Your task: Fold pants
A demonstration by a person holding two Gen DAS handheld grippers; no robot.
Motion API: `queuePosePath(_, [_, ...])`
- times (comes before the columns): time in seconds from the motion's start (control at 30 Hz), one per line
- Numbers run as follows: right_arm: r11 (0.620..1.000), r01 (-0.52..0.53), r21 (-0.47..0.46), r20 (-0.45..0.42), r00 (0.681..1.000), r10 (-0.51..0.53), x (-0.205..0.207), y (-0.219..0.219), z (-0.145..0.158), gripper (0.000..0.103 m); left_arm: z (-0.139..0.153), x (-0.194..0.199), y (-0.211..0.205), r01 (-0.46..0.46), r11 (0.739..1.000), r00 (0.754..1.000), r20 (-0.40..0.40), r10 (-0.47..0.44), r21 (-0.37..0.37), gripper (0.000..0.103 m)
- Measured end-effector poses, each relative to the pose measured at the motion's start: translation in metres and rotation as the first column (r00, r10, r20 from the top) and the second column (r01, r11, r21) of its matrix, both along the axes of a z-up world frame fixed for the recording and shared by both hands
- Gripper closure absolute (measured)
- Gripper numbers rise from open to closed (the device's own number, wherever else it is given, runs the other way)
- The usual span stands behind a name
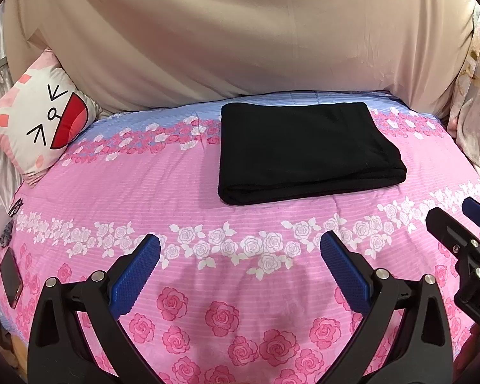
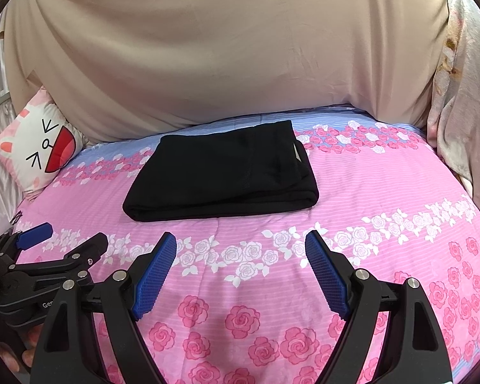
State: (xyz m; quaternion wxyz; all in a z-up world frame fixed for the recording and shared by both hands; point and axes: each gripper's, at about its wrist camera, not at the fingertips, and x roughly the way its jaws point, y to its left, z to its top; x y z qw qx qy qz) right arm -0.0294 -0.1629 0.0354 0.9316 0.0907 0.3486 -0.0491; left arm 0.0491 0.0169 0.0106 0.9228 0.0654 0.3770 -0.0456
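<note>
My left gripper [image 1: 240,252] hovers with jaws released and empty over the rose-patterned bedspread [image 1: 182,179]; my right gripper [image 2: 240,252] does likewise, just beside it. Beyond both, well apart from either, the black pants [image 1: 307,153] lie folded into a compact rectangle on the bed, toward its far edge. A cartoon-face cushion [image 1: 38,124] leans at far left; a phone [image 1: 11,276] lies near the left margin.

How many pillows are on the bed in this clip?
1. The cat-face pillow leans at the bed's far left corner, left of the folded black pants. Others may be hidden under the beige sheet behind.
</note>
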Motion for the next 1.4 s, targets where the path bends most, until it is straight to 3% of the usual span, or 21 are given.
queuePosePath(1.4, [1.000, 0.013, 0.009, -0.001, 1.000, -0.013, -0.002, -0.007, 0.000, 0.023, 0.002, 0.002, -0.009, 0.018, 1.000, 1.000, 0.018, -0.019, 0.016, 0.005])
